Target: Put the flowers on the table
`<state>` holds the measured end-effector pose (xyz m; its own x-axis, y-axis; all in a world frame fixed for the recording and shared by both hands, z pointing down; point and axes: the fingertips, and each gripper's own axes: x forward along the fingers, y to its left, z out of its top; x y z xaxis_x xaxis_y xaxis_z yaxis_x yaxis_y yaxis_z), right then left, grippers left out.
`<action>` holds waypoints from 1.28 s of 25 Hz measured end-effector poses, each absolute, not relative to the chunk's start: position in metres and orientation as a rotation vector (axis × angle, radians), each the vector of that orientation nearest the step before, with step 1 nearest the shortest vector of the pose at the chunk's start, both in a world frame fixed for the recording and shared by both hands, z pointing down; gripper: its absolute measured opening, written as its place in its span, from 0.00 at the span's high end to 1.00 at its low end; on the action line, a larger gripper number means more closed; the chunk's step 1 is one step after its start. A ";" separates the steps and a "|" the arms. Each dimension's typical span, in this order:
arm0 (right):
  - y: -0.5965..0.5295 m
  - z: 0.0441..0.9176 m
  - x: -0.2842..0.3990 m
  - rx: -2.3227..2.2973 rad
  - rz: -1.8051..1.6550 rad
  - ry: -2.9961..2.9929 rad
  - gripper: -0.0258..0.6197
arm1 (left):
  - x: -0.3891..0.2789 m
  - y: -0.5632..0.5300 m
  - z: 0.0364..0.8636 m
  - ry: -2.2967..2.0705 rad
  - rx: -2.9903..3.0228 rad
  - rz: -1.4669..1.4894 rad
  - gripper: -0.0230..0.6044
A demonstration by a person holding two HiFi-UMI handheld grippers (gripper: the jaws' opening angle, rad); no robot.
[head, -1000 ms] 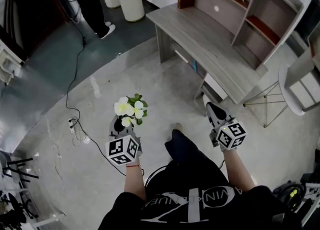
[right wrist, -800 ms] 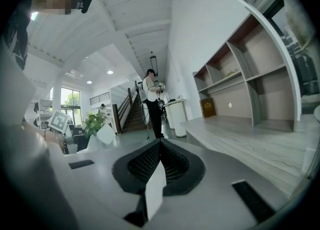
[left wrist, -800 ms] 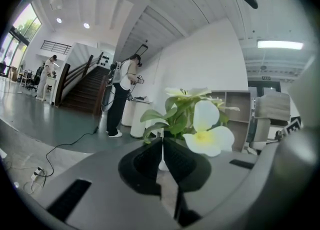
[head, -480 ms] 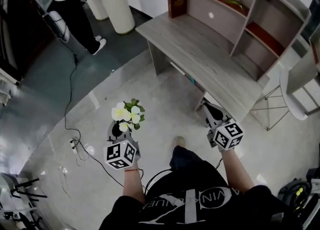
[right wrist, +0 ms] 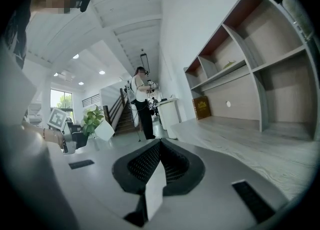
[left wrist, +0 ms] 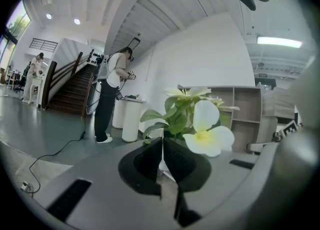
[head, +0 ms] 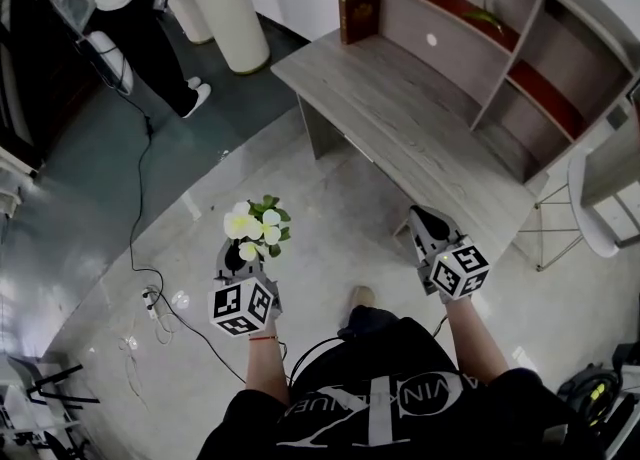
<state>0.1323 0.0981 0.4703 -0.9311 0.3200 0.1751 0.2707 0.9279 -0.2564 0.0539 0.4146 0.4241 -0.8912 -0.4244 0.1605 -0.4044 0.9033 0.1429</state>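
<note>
The left gripper (head: 238, 256) has its jaws clamped low on the flowers (head: 255, 226), held upright over the floor, seemingly to spare the blooms, well apart from the tabletop (head: 400, 118); the right gripper (head: 424, 224) hangs alongside, jaws together, empty, likely not needed yet

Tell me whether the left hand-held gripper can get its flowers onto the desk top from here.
Probably not yet: the left hand-held gripper, shut on the flowers, is over the floor, apart from the desk. Nothing stands between, and the desk's near part is bare.
</note>
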 end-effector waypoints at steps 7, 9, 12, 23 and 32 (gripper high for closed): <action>0.092 0.469 0.085 -0.482 0.315 -2.875 0.94 | 0.005 0.402 0.420 -2.901 0.628 -0.169 0.95; 0.086 0.469 0.076 -0.475 0.314 -2.876 0.94 | -0.006 0.395 0.420 -2.900 0.640 -0.168 0.95; 0.076 0.470 0.067 -0.461 0.309 -2.877 0.94 | -0.021 0.381 0.418 -2.903 0.669 -0.166 0.95; 0.044 0.469 0.054 -0.376 0.320 -2.893 0.94 | -0.057 0.334 0.413 -2.876 0.790 -0.163 0.95; 0.008 0.468 0.060 -0.241 0.341 -2.922 0.94 | -0.089 0.265 0.408 -2.814 0.992 -0.179 0.95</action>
<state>0.0603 0.0085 0.4682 -0.9688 0.1821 0.1679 0.1385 0.9603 -0.2424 -0.0886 0.2651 0.4080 -0.7695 -0.6302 0.1036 -0.6121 0.7740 0.1623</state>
